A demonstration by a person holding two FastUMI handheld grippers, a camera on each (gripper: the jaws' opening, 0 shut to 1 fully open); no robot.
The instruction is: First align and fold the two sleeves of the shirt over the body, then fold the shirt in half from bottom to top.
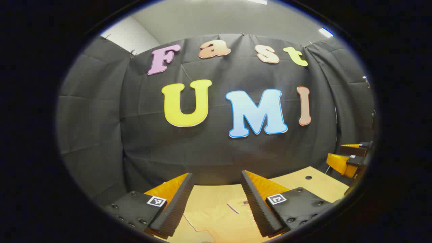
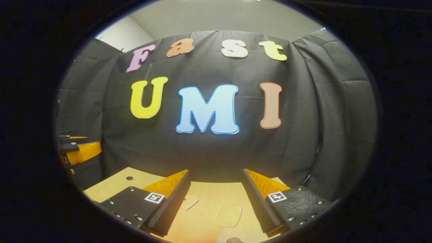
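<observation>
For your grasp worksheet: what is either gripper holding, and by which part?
Nothing. The left gripper and right gripper are open above the shirt.

Ahead of me: black cloth wall [image 1: 216, 148] pinned up across the booth, tan tabletop [image 1: 317, 184] with a small dark hole [image 1: 308, 177], grey ceiling [image 2: 216, 17] above.

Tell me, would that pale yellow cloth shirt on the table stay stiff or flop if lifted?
The pale yellow cloth shirt lies flat on the wooden table with soft creases, so it would probably droop. It looks thin, likely light. Neither open gripper touches it.
</observation>
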